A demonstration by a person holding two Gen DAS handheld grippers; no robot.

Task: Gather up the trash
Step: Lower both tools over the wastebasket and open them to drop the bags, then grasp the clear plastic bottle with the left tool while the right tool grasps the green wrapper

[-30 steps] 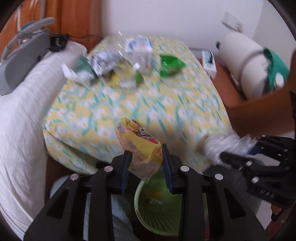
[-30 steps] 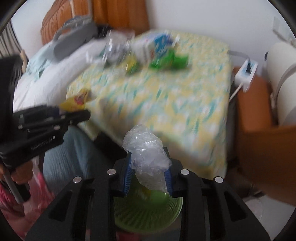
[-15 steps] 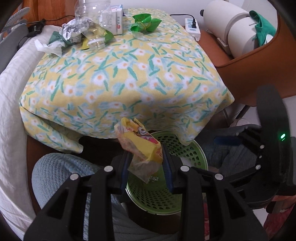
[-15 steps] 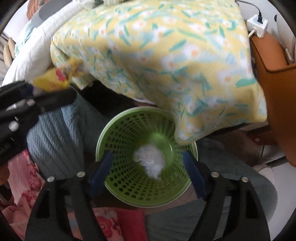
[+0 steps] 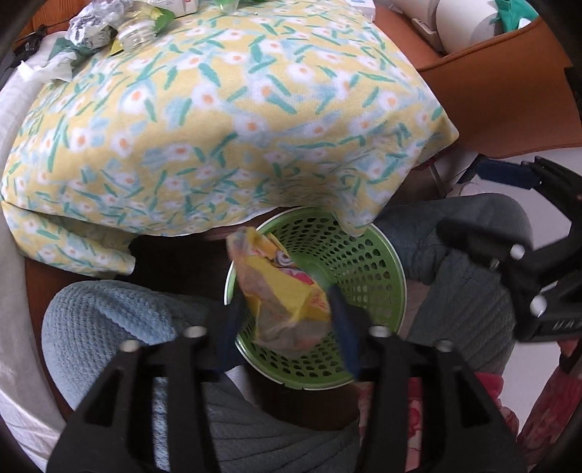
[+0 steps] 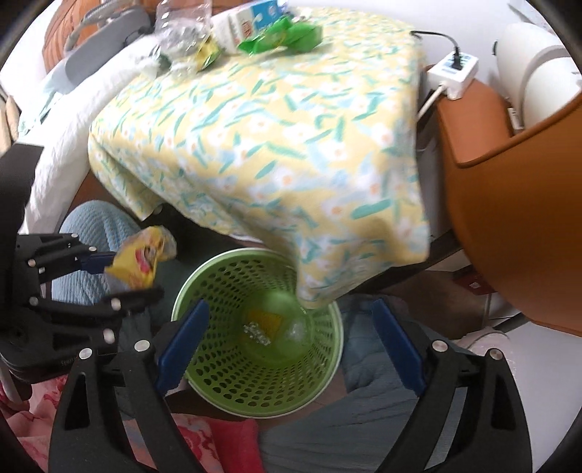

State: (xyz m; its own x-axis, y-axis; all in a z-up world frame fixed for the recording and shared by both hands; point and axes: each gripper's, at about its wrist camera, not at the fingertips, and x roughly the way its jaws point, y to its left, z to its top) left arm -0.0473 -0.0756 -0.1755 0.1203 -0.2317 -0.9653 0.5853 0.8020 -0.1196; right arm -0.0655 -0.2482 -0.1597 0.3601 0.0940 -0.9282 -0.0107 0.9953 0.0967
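A green perforated basket (image 5: 396, 276) (image 6: 218, 364) stands on the floor under the table's edge, between a person's knees. My left gripper (image 5: 285, 320) (image 6: 134, 276) hangs over the basket's left rim. Its jaws are opening, and a crumpled yellow wrapper (image 5: 283, 291) (image 6: 142, 262) is still between them, touching both pads. My right gripper (image 6: 289, 316) (image 5: 469, 200) is over the basket mouth, its jaws opening wide with nothing between them. A clear plastic wad (image 6: 298, 327) and a foil scrap (image 6: 258, 333) lie at the basket's bottom. More trash lies at the table's far edge: a milk carton (image 6: 247, 22), a green wrapper (image 6: 283, 36) and a clear bottle (image 6: 182, 22).
A yellow floral cloth (image 5: 225, 109) covers the table and droops over part of the basket. An orange chair (image 6: 509, 225) with a white roll (image 6: 531, 62) and a power strip (image 6: 454, 69) stands to the right. White bedding (image 6: 62, 127) lies to the left. Knees in blue-grey trousers (image 5: 109, 320) flank the basket.
My right gripper opened and the clear plastic wad fell into the basket. Both grippers tilted down over the basket. The left jaws have widened around the yellow wrapper.
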